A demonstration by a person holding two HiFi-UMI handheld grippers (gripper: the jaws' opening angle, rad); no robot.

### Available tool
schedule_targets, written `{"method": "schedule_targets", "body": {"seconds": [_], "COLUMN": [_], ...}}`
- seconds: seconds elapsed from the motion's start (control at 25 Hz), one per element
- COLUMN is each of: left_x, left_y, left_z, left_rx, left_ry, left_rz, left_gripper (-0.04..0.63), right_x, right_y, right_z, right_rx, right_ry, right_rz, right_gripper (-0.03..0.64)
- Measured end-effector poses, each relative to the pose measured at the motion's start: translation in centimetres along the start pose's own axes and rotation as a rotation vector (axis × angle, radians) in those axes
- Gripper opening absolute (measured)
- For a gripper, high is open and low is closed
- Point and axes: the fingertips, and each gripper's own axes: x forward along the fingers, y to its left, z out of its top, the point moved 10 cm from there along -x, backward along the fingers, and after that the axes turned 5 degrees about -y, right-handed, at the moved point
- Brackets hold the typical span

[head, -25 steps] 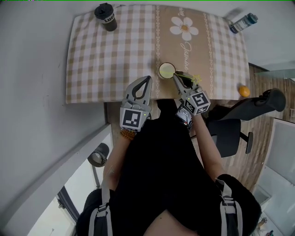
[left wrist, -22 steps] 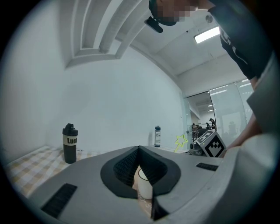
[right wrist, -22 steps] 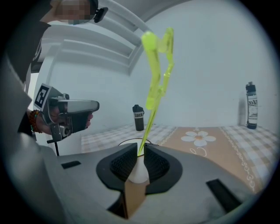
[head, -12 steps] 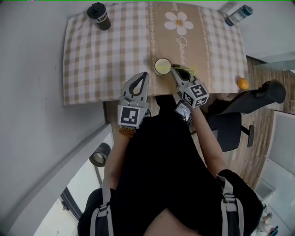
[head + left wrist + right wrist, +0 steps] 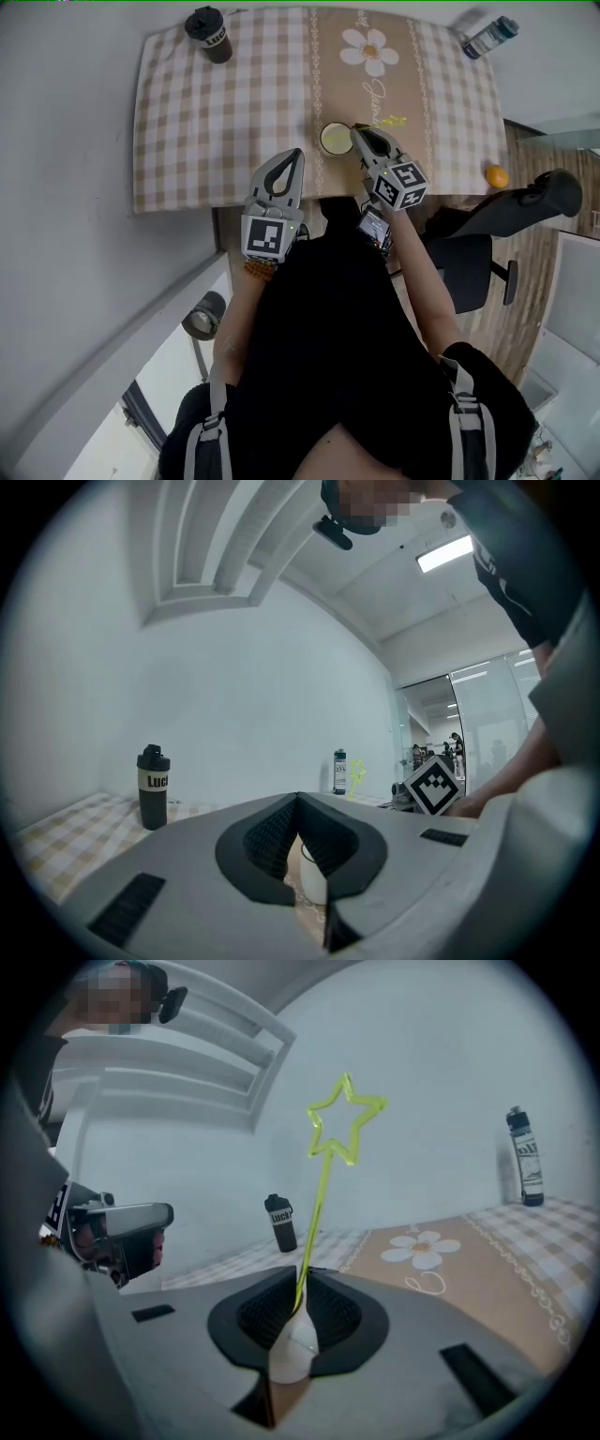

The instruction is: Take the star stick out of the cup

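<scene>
A thin yellow-green star stick [image 5: 345, 1121] rises from between the jaws of my right gripper [image 5: 302, 1290], which is shut on its stem. The white cup [image 5: 334, 139] stands near the table's front edge, just left of my right gripper [image 5: 359, 134]; it also shows pale below the jaws as the cup [image 5: 292, 1352]. The star [image 5: 394, 122] leans out to the cup's right. The stick's lower end is hidden. My left gripper [image 5: 294, 156] is shut and empty, left of the cup, with the cup [image 5: 314, 878] seen through its jaws.
The table's checked cloth [image 5: 225, 112] has a tan strip with a daisy. A black tumbler [image 5: 209, 35] stands at the back left, a bottle [image 5: 490, 37] at the back right, an orange [image 5: 497, 175] at the right edge. An office chair [image 5: 511, 220] is beside the table.
My right gripper has shifted slightly away from me with the stick, and the star now sits farther back relative to the cup. The left gripper has stayed put.
</scene>
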Motion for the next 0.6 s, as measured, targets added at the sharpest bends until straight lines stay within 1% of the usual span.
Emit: {"method": "schedule_targets", "body": {"seconds": [0.4,0.6], "left_x": [-0.5,-0.7], "left_y": [0.8,0.9], "left_z": [0.2,-0.3], "left_rx": [-0.008,-0.015], "left_ry": [-0.006,-0.007], "left_rz": [0.035,0.043], "left_gripper": [0.0,0.0], "right_x": [1.9,1.8], "right_y": [-0.1,0.2], "right_z": [0.5,1.1], "right_rx": [0.017,0.01], "right_ry": [-0.003,-0.016], "right_rz": [0.018,0.04], "right_gripper": [0.032,0.012]}}
